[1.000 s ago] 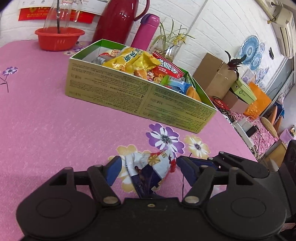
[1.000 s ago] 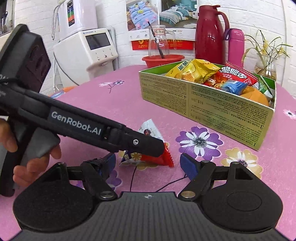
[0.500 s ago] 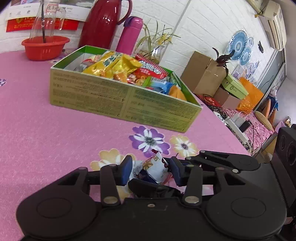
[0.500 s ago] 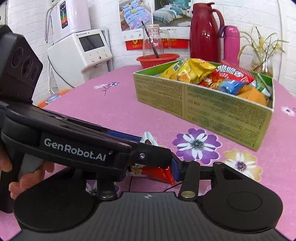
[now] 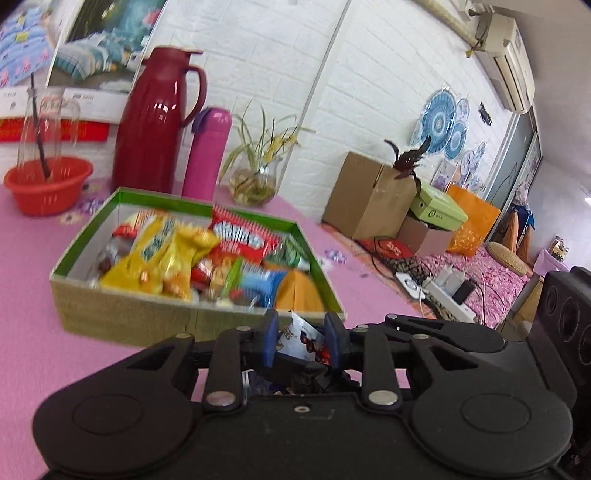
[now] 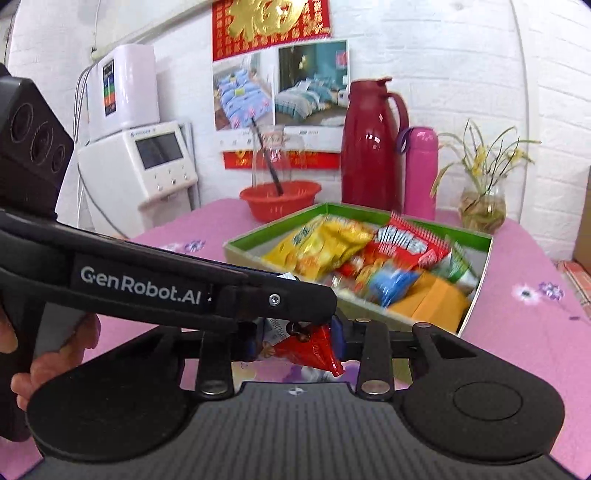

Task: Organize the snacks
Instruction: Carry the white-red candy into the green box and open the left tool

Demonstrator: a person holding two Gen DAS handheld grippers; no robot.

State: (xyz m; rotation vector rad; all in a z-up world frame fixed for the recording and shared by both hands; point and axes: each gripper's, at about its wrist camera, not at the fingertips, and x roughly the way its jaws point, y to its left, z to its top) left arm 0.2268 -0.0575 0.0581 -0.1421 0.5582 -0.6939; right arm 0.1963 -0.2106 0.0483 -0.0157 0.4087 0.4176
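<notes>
**Pink bench, crowded far side**

A pink flowered bench point(image 5: 44, 354) carries a green-lined snack box point(image 5: 122, 317) just ahead of the hand-held gripper. Beyond it stand a red basin point(image 5: 48, 184), maroon jug point(image 5: 155, 122), pink flask point(image 5: 207, 151) and glass vase point(image 5: 255, 184).

White lettering reading "GenRobot.AI" runs along the side of the black handheld left tool point(image 6: 334, 295), which crosses the right wrist view. On the white brick wall above, a red paper hanging point(image 6: 271, 27) bears a large gold Chinese character, "福". Print on the snack packets in the green-lined cardboard box point(image 6: 480, 273) and on the white wall-side appliance point(image 6: 138, 173) is too blurred to read.
</notes>
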